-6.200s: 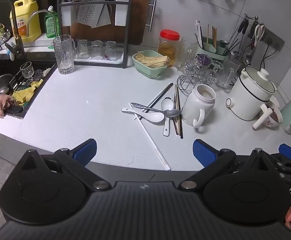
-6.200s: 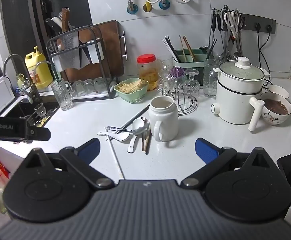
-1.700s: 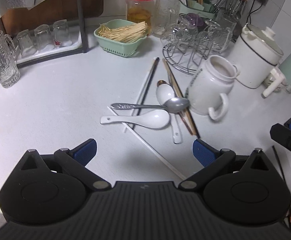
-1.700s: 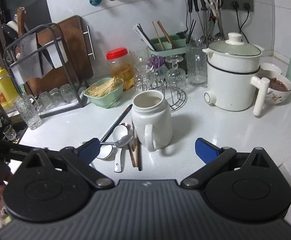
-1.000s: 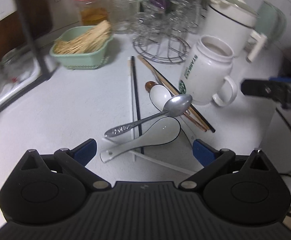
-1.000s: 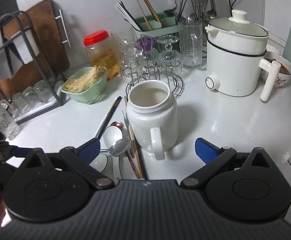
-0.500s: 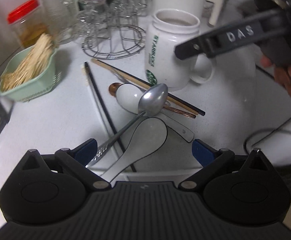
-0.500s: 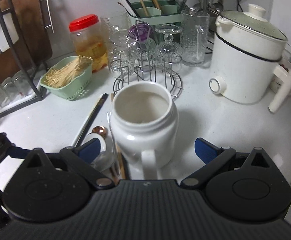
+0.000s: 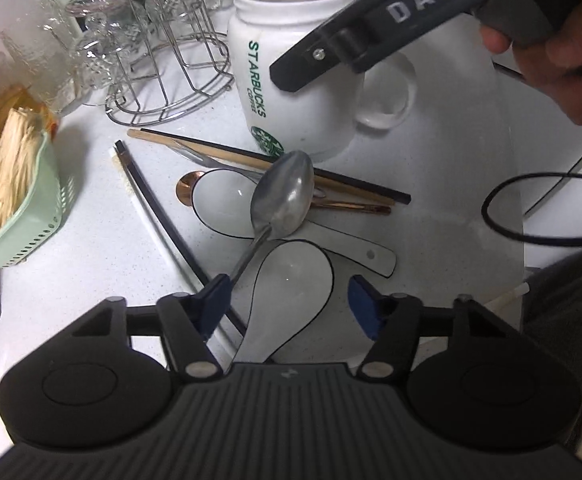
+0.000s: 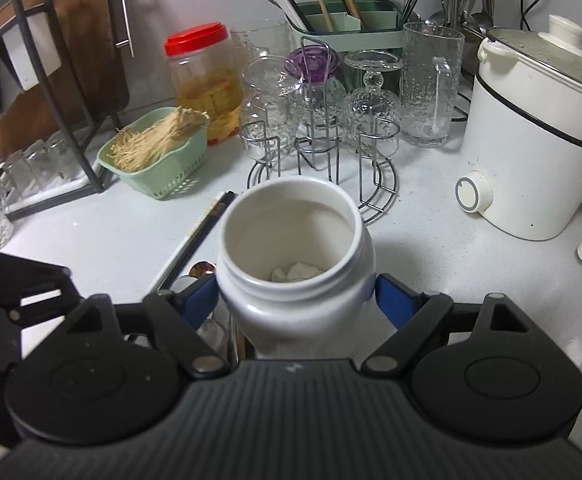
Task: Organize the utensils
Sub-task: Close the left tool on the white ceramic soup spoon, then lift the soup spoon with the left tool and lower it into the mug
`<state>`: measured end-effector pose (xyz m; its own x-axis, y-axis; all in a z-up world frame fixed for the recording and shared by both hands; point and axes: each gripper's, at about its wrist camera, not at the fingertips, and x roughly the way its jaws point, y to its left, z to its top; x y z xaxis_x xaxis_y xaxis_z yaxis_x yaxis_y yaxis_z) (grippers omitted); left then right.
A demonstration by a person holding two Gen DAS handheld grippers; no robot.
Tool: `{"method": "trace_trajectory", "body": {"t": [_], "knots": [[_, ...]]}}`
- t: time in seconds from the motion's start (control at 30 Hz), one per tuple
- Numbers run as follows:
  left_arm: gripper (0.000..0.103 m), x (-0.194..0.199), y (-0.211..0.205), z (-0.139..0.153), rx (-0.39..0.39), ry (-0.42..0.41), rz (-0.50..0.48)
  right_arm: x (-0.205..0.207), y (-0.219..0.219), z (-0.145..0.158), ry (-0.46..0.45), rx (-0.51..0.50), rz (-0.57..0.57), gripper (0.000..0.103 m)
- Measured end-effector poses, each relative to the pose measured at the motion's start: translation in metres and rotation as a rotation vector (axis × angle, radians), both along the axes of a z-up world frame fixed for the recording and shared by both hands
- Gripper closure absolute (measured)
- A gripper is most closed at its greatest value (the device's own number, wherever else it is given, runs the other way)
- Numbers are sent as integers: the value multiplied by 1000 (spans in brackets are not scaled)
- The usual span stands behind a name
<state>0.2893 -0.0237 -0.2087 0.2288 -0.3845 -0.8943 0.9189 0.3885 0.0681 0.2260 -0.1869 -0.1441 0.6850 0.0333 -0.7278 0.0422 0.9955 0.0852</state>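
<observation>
Right hand-held gripper point(image 10: 295, 300) has just closed, clamping the heavy, slick ceramic mug point(image 10: 295, 264); left hand-held gripper point(image 9: 287, 300), closing but unpinched, straddles the brittle white spoon point(image 9: 291, 292) beside it.

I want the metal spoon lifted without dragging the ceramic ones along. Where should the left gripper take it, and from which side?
Grip the metal spoon by its thin handle, from above. The handle slopes up off the counter toward the left gripper, because the bowl is propped on a white ceramic spoon. The bowl end is probably too broad and rounded for a firm pinch.
</observation>
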Motion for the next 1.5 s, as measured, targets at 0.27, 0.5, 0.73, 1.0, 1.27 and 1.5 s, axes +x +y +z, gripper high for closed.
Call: {"method": "trace_trajectory", "body": {"t": [0.27,0.5,0.73,1.0,1.27,1.5], "knots": [[43,6,-8,-7,37,18,-66,0,-2,0,1,3,26,15],[51,14,-9,-8,29,78,-63,0,-2,0,-4,3,38,15],[52,19,-7,-3,18,54,-4,-1,-2,0,-8,1,43,15],[52,21,5,32,-103,0,168,-3,-2,-1,-22,-9,56,15],[52,22,14,54,-183,-18,351,-3,-2,-3,-36,-19,82,15],[52,21,15,66,-224,-28,454,-4,-2,-3,-48,-24,98,15]]}}
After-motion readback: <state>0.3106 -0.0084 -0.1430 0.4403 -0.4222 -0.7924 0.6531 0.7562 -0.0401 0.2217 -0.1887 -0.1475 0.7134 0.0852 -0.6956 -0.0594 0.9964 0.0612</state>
